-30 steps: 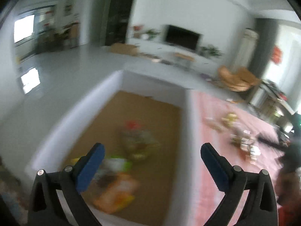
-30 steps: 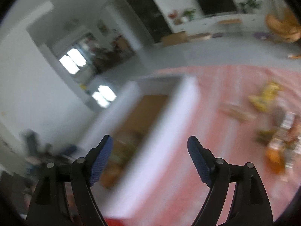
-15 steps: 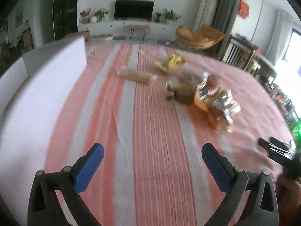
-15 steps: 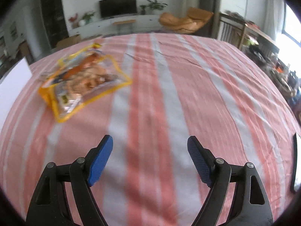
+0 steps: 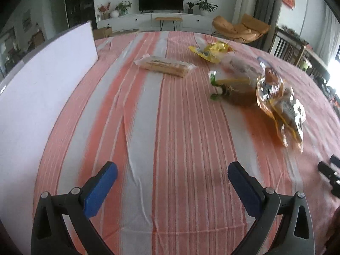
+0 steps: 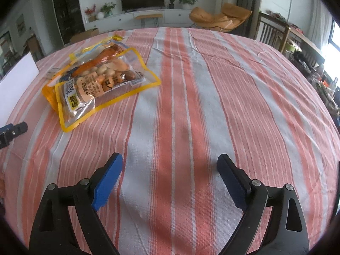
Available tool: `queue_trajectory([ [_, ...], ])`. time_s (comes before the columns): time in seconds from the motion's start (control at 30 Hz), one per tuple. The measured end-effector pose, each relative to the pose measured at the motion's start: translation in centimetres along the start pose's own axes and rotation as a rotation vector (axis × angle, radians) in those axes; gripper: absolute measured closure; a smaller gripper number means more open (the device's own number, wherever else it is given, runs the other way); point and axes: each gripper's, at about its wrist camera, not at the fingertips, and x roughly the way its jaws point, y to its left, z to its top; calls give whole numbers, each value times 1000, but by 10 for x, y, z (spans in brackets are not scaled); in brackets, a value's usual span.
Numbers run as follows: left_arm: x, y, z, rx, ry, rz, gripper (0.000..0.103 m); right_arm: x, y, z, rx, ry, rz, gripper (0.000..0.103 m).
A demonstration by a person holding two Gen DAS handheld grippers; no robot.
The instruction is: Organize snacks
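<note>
My left gripper (image 5: 172,170) is open and empty above the striped tablecloth (image 5: 170,116). Ahead of it lie a long biscuit pack (image 5: 164,65), a yellow bag (image 5: 210,50), a green-topped brown packet (image 5: 231,89) and a clear yellow-edged snack bag (image 5: 280,104). The white box wall (image 5: 42,80) stands at the left. My right gripper (image 6: 170,165) is open and empty above the cloth; the yellow-edged snack bag (image 6: 99,80) lies ahead to its left. The left gripper's tip (image 6: 12,130) shows at the left edge there.
The right gripper's tip (image 5: 329,172) shows at the right edge of the left wrist view. Beyond the table are a TV console (image 6: 142,17), an orange lounge chair (image 6: 221,19) and dark wooden chairs (image 6: 274,36). The white box corner (image 6: 17,80) shows at the left.
Both grippers have swung away from the white box with snacks inside to face the table. The snack pile has come into view. Both stay open.
</note>
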Motion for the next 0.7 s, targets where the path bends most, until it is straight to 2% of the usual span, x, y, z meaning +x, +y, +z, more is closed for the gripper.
queue_trajectory([
  [0.07,0,-4,-1,26,3,24,0,0,-1,-1,1,0,-1,10],
  [0.7,-3,0,-1,15,4,12,0,1,-4,-3,2,0,-4,10],
])
